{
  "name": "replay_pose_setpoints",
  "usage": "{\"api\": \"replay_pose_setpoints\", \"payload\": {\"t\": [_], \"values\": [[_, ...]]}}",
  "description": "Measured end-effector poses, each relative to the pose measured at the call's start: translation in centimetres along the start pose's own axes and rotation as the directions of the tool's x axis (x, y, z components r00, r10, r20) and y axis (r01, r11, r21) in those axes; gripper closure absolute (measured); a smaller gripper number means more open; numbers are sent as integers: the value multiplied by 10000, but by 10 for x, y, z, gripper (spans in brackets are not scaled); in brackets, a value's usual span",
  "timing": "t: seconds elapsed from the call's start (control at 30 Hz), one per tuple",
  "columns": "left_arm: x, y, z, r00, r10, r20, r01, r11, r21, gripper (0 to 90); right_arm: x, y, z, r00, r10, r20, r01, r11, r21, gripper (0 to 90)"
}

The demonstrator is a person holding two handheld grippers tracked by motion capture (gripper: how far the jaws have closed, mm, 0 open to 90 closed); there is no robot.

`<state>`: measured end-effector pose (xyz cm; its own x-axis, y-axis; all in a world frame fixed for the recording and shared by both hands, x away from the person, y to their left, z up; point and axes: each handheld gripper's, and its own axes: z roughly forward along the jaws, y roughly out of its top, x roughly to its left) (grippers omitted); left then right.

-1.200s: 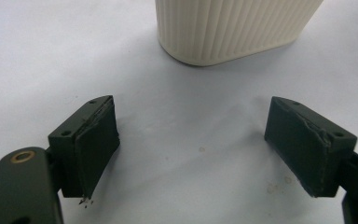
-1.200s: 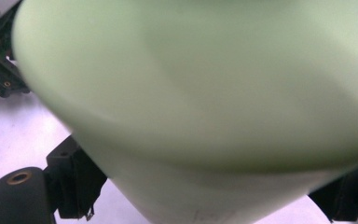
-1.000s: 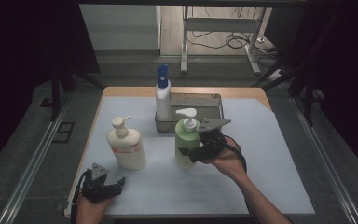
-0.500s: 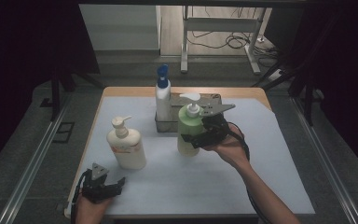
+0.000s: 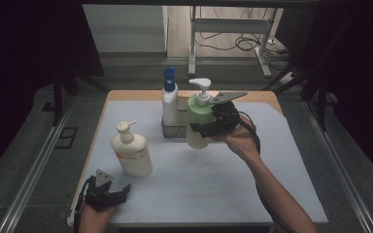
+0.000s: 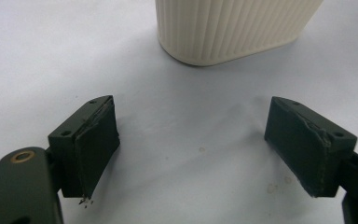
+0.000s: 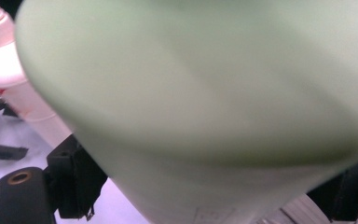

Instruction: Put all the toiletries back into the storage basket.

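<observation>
A green pump bottle (image 5: 199,119) hangs above the white mat, lifted clear of it, with my right gripper (image 5: 213,124) shut on its body from the right side. The same green bottle (image 7: 205,102) sits close and blurred between the black jaws in the right gripper view. A cream pump bottle (image 5: 131,149) stands on the mat at the left; its ribbed base (image 6: 233,28) shows just beyond my left gripper (image 6: 205,144). That left gripper (image 5: 108,190) rests open near the table's front left corner, nothing between its pads.
A grey rack (image 5: 171,131) at the back of the mat (image 5: 213,184) holds a white bottle with a blue cap (image 5: 169,99). A metal stand and cables (image 5: 233,39) lie on the floor behind the table.
My right gripper has carried the green bottle up off the mat and toward the rack at the back. The left gripper and the cream bottle have stayed put.
</observation>
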<state>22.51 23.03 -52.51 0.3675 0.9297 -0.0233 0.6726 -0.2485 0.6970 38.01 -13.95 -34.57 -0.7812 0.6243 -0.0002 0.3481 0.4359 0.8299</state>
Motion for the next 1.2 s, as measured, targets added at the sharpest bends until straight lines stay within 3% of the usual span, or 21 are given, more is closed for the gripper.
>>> {"api": "replay_pose_setpoints", "payload": {"t": [0.5, 1.2], "values": [[0, 0, 0, 10000, 6, 1, -6, 10000, 16, 169, -23, 20, 13, 9980, 310, 545, -314, 9995, 75, 128], [0, 0, 0, 10000, -34, 22, 34, 10000, 24, 169, -43, 38, 39, 9916, 650, 1116, -648, 9979, -59, 128]]}}
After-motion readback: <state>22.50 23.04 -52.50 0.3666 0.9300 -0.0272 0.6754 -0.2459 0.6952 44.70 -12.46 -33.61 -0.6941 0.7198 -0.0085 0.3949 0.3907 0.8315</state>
